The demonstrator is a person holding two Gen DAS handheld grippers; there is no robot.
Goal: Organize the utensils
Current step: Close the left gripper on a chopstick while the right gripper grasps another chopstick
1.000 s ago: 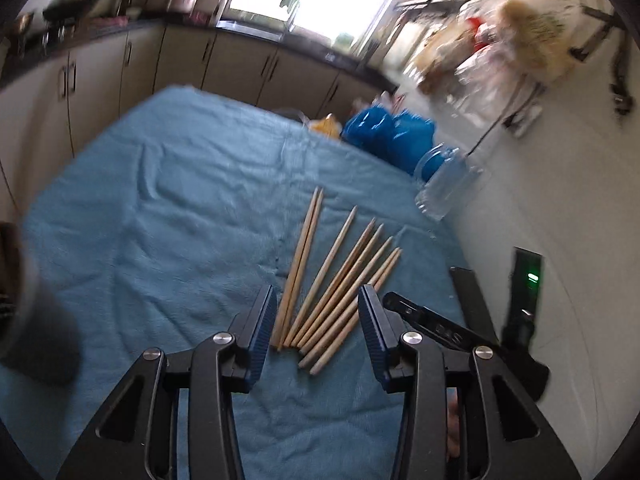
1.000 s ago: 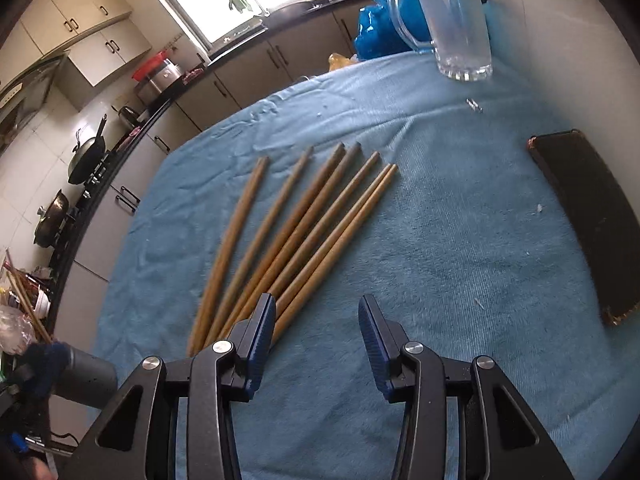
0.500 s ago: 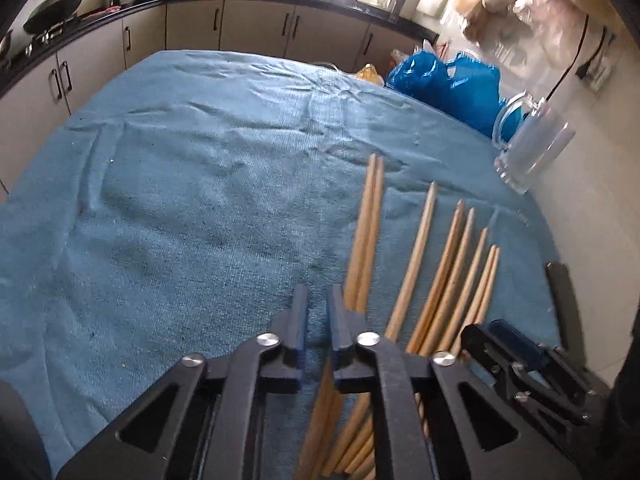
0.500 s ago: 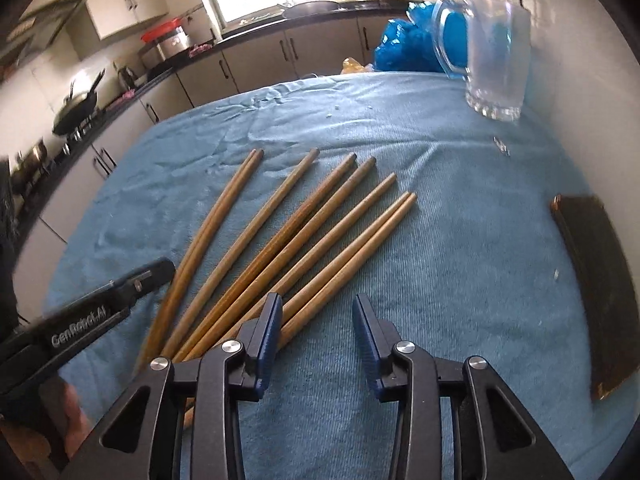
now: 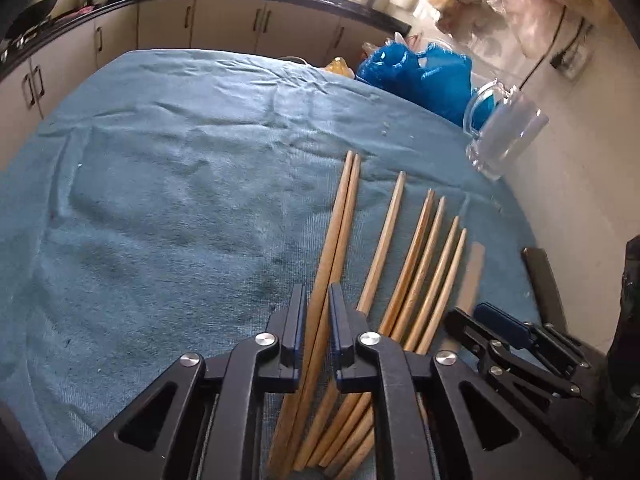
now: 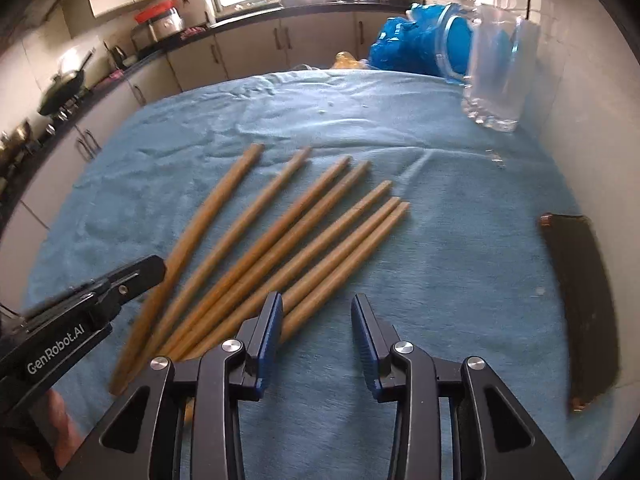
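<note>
Several wooden chopsticks (image 6: 304, 232) lie fanned out on the blue cloth (image 6: 440, 240). My left gripper (image 5: 318, 316) is shut on a pair of chopsticks (image 5: 340, 216) at the left of the fan, and holds them near their thick ends. It also shows in the right wrist view (image 6: 132, 280). My right gripper (image 6: 316, 320) is open and empty just right of the fan's thick ends, low over the cloth. It also shows in the left wrist view (image 5: 500, 332). The other chopsticks (image 5: 424, 248) lie loose on the cloth.
A clear glass mug (image 6: 496, 72) stands at the far right by the white wall. A blue plastic bag (image 5: 420, 72) lies behind it. A dark flat object (image 6: 580, 300) lies at the right edge of the table. Kitchen cabinets (image 5: 224, 28) run behind.
My left gripper moved forward and closed on the two leftmost chopsticks. My right gripper shifted slightly forward and stays open.
</note>
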